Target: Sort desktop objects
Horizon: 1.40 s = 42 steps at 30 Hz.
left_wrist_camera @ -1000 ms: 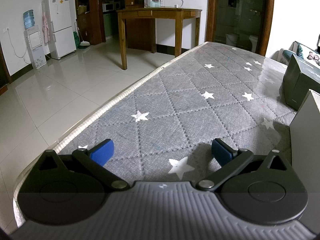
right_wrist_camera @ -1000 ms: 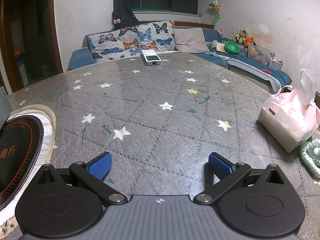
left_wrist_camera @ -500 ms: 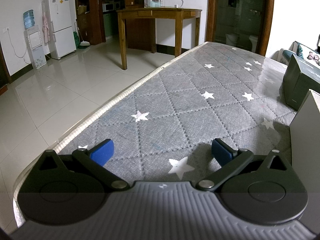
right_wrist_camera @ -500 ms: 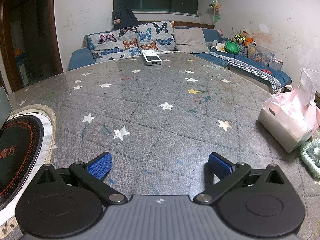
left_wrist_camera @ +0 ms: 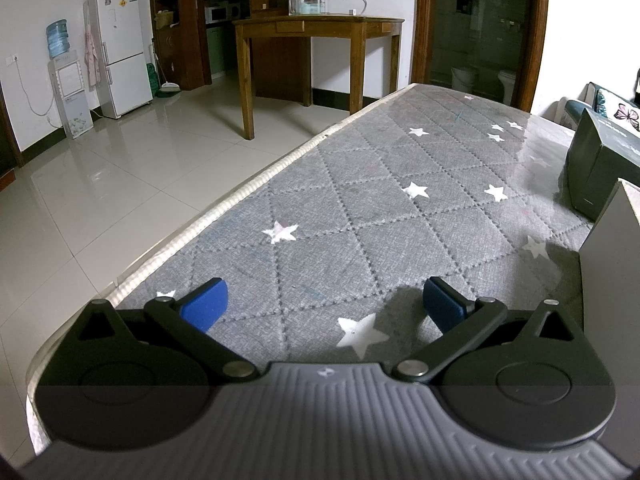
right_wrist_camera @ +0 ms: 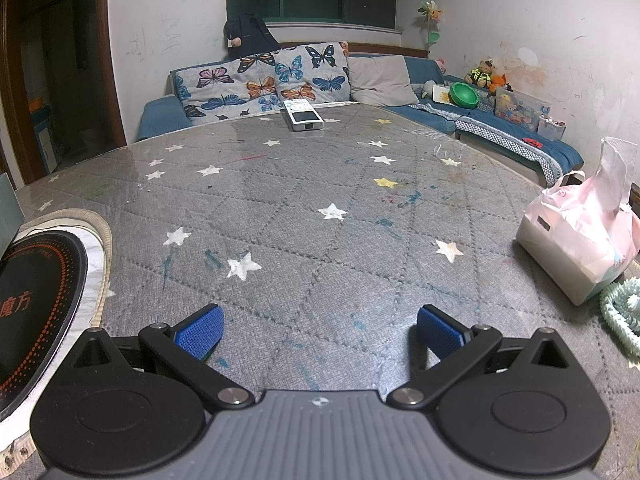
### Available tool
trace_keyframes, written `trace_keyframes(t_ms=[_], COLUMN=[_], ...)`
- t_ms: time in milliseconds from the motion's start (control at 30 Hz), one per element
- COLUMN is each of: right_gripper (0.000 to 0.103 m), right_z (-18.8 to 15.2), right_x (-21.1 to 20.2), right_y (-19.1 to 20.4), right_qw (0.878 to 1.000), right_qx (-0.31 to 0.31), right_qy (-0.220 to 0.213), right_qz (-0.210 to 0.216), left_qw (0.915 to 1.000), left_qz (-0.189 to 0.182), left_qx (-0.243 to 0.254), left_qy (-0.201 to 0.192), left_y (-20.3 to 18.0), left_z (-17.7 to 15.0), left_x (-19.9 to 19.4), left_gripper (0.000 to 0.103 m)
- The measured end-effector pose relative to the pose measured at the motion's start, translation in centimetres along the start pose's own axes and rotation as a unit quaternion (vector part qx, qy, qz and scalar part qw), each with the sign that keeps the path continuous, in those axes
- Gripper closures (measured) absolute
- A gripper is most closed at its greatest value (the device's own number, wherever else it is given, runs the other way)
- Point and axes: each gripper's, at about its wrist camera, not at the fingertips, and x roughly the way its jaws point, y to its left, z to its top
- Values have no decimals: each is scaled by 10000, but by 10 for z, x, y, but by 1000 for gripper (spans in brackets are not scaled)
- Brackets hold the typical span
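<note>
Grey quilted cloth (left_wrist_camera: 360,208), stitched in diamonds and dotted with white stars, lies under a glossy clear sheet across your table. Your left gripper (left_wrist_camera: 322,306) hovers low over it with its ribbed blue pads (left_wrist_camera: 204,308) spread wide and nothing between them. To its right a dark matte box (left_wrist_camera: 600,168) stands near a pale carton (left_wrist_camera: 612,280) at the frame edge. Your right gripper (right_wrist_camera: 318,330) is likewise splayed and empty above the scribbled cloth. At its far left a round black disc (right_wrist_camera: 36,300) with orange dots sits on a white marbled slab (right_wrist_camera: 96,248). Far ahead, a flat white remote (right_wrist_camera: 302,115) lies near the table's far edge. At right, a soft pink tissue pack (right_wrist_camera: 576,248) slumps, touching a nubby mint-green ring (right_wrist_camera: 620,308).
</note>
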Motion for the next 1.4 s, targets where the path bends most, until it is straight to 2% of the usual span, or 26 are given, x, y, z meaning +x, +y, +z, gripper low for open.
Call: trace_keyframes(t_ms=[767,1200,1400], right_gripper=[0,0,0], right_z=[0,0,0], right_x=[0,0,0], right_y=[0,0,0], right_qw=[10000,10000,10000], right_qx=[1,-1,-1], right_qy=[0,0,0], right_qz=[0,-2,-3], left_qw=[10000,9999,9998], left_qz=[1,-7,-95], left_qx=[2,6,63], left_qy=[9,156,143], left_y=[1,3,6], left_z=[0,2,0], left_x=[-1,0,-1], left_gripper=[0,0,0])
